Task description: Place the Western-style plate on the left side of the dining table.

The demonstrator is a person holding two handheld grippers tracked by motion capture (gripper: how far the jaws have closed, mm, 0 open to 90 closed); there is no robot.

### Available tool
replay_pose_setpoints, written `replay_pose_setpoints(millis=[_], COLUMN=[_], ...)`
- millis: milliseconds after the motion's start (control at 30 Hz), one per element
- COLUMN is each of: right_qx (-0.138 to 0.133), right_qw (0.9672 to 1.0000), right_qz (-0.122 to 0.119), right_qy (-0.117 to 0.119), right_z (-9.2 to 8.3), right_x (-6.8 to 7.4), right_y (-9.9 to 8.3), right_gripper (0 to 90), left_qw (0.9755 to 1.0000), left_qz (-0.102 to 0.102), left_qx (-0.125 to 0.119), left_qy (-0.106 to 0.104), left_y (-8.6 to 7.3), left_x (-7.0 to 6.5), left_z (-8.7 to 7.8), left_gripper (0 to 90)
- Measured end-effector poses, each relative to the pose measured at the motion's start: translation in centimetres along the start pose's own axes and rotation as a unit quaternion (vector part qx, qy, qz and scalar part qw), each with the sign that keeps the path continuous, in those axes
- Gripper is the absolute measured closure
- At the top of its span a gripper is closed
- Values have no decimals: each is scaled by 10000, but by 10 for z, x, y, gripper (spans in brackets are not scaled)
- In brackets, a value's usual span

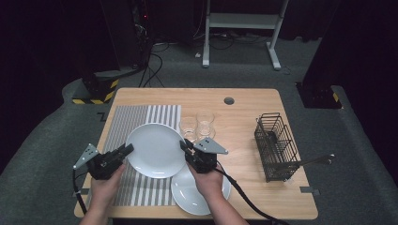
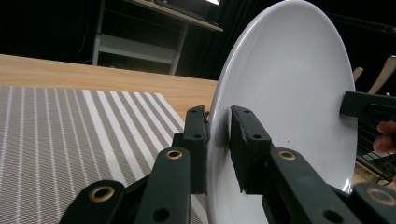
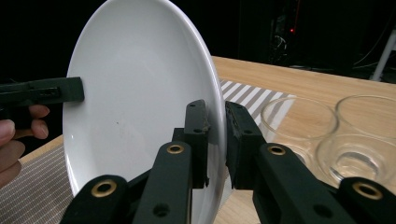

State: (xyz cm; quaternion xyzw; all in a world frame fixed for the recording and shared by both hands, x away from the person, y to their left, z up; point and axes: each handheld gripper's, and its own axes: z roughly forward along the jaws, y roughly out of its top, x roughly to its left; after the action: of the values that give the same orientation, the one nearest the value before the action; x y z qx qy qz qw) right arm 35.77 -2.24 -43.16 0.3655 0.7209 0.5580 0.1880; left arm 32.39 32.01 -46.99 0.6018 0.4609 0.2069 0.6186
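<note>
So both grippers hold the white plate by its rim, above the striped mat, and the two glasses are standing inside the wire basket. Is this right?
Not quite. The left gripper and the right gripper do clamp the white plate by its rim above the striped mat. But the two glasses stand on the bare table, beside the plate, well apart from the wire basket. The high view shows it.

White round plate (image 1: 155,150), held level above striped placemat (image 1: 141,123), rim clamped both sides

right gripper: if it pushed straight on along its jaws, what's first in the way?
The white plate itself: the right gripper is shut on its rim. Past the plate, likely the left gripper clamped on the opposite edge; depth is uncertain.
</note>
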Motion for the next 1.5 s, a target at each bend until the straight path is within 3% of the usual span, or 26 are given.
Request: replay_pose_setpoints(millis=[667,1167,1500], right_qx=[141,217,352], right_qw=[9994,9988,9986], right_qz=[-102,-147,-88], right_qy=[297,410,389], right_z=[44,64,68], right_x=[23,38,36], right_y=[3,3,-4], right_gripper=[802,803,801], left_qw=[9993,9981,9981], left_qz=[-83,-139,-56], left_qx=[-83,-166,-76], left_qy=[359,569,605], left_y=[3,2,0], left_x=[36,51,51], left_z=[-26,-40,-36], left_gripper=[762,754,754])
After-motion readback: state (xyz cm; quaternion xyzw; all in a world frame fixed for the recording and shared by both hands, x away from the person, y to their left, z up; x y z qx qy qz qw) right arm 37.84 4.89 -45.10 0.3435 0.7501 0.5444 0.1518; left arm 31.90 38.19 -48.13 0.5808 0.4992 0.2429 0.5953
